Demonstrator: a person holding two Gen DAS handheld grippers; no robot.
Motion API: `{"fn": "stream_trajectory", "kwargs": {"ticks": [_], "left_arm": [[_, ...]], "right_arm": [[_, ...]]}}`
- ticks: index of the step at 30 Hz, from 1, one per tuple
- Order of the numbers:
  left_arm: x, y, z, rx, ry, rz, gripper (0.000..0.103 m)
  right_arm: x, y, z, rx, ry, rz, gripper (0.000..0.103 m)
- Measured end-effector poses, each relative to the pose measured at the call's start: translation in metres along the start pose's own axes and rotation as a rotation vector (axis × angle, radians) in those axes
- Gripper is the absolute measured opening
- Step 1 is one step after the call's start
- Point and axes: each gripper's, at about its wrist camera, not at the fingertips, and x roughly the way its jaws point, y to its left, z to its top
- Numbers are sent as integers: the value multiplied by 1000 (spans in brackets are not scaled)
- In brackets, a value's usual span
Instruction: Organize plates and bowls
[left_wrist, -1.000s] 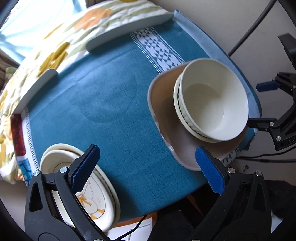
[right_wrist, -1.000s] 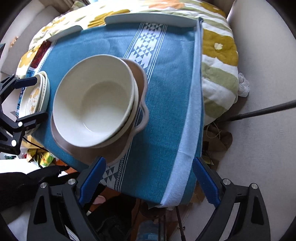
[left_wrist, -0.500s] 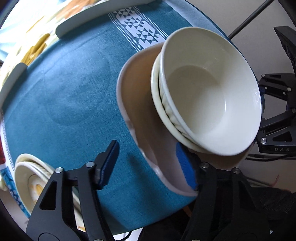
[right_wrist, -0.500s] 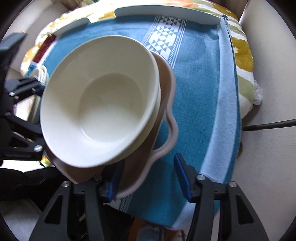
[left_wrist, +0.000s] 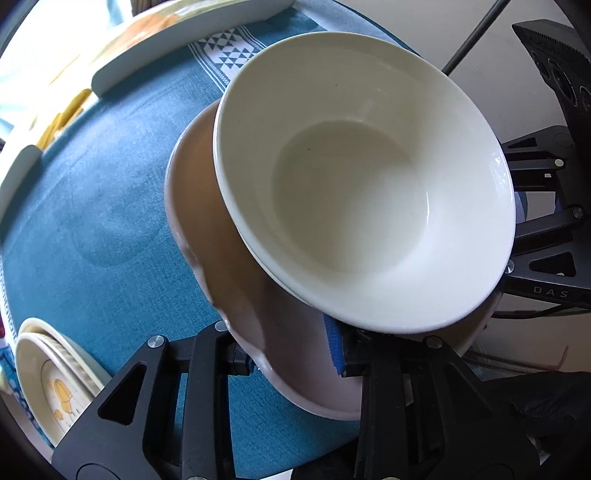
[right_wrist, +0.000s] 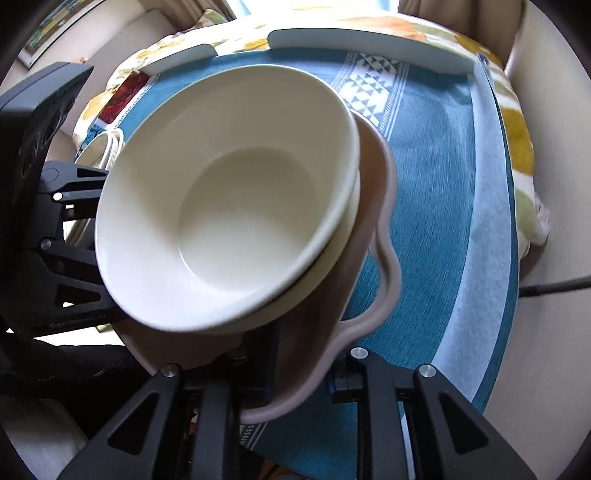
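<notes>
— Filling most of both views: cream bowl (left_wrist: 354, 199) (right_wrist: 236, 199), nested in a second cream bowl (right_wrist: 332, 273), both riding on a tan wavy-edged plate (left_wrist: 221, 229) (right_wrist: 384, 258).

— Left claw (left_wrist: 291, 354)?

— Clenched on the tan wavy-edged plate at its near rim, bottom centre of the left view. One blue pad (left_wrist: 334, 347) pressed on the plate's upper face just under the bowl's rim; the other finger tucked beneath the plate edge.

— Right claw (right_wrist: 303, 369)?

— Likewise grasping the same plate, bottom centre of the right view, one finger above under the bowls and one outside the wavy rim. Seen again at the right edge of the left view as black framework behind the bowl; left claw seen the same way at the left edge of the right view.

— Plate touching the counter?

— Cannot tell; tilted, with the blue cloth (left_wrist: 110, 206) (right_wrist: 436, 184) under and beyond it.

— Anything else?

— Lower left of the left view: stack of cream plates (left_wrist: 48, 376), the top one with a yellow bird drawing, near the cloth's edge. Same stack peeking out at mid left in the right view (right_wrist: 107, 147), behind the bowl. White patterned band (left_wrist: 236, 51) (right_wrist: 373, 88) across the cloth toward the top. Pale curved rails (left_wrist: 184, 48) (right_wrist: 369, 44) along the far edge, floral quilt (right_wrist: 513, 133) past them.
</notes>
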Motion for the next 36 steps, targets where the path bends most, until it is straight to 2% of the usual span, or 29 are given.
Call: {"fn": "stream_trajectory", "kwargs": {"ticks": [9, 18, 23, 28, 36], "left_arm": [[-25, -3, -15, -41, -41, 79, 26], [-97, 11, -39, -147, -96, 151, 26], [-136, 36, -61, -190, -115, 173, 26], [-157, 80, -87, -193, -131, 185, 26], [-154, 142, -132, -168, -98, 176, 26]], "right_arm": [[-4, 9, 9, -72, -30, -7, 19], [-41, 48, 40, -207, -53, 11, 19], [-53, 88, 64, -269, -54, 23, 19], [-52, 133, 85, -312, -57, 16, 19], [-16, 201, 104, -255, -50, 19, 19]]}}
